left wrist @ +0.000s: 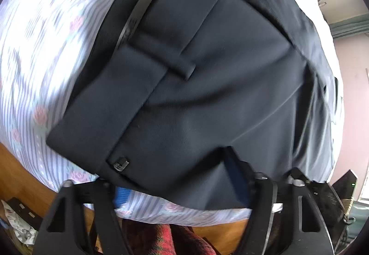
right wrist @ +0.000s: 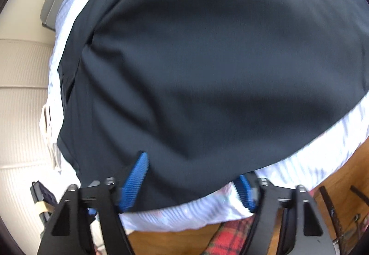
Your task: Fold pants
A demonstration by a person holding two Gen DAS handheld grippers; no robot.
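The dark pants (left wrist: 207,93) lie spread over the striped floral sheet (left wrist: 41,70), filling both views from 12 o'clock down to the near hem. At 6 o'clock the left gripper (left wrist: 180,186) stands part-open astride that hem. The right gripper (right wrist: 191,188) does likewise, its blue pads (right wrist: 136,183) apparently over and under the cloth; blur hides any pinch.
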